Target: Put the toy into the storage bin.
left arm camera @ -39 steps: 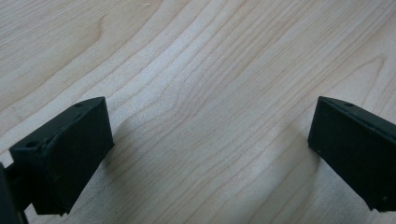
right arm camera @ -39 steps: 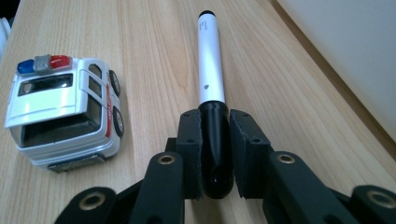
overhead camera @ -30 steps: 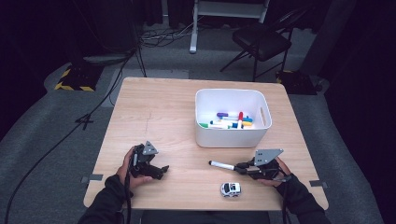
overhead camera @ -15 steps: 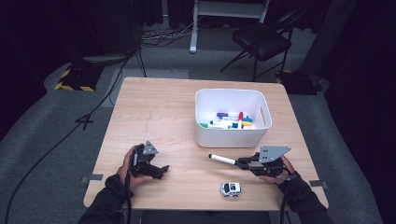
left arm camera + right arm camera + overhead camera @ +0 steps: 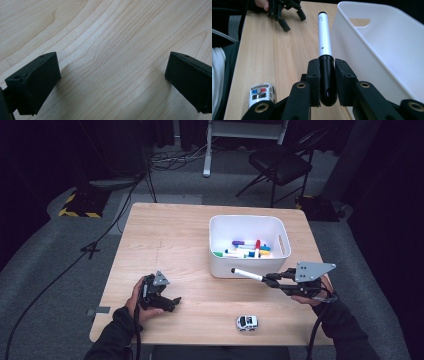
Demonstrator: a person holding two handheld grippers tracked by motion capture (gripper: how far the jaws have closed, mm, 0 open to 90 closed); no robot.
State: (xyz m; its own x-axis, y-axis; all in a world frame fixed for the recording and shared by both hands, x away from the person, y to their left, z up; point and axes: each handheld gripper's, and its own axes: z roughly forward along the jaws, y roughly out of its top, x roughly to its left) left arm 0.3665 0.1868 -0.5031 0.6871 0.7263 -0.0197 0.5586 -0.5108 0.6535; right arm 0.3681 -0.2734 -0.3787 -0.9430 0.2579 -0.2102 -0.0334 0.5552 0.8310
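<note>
From the high view, several coloured markers already lie in the white plastic bin (image 5: 248, 245); a white marker with a black cap (image 5: 247, 274) hangs just in front of the bin's near wall, pinched by the right gripper (image 5: 268, 280), not yet dropped in. A small toy police car (image 5: 247, 322) sits on the wooden table (image 5: 165, 240) nearer the person than the bin. The left gripper (image 5: 172, 303) rests well left of the bin.

The left gripper view has its jaws spread over bare wood.

In the right gripper view, the pads (image 5: 314, 75) clamp the marker's black cap beside the bin's wall.

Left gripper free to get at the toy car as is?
Probably yes. The left gripper is open and holds nothing, and bare table lies between it and the toy car. The right gripper is lifted, holding a marker.
</note>
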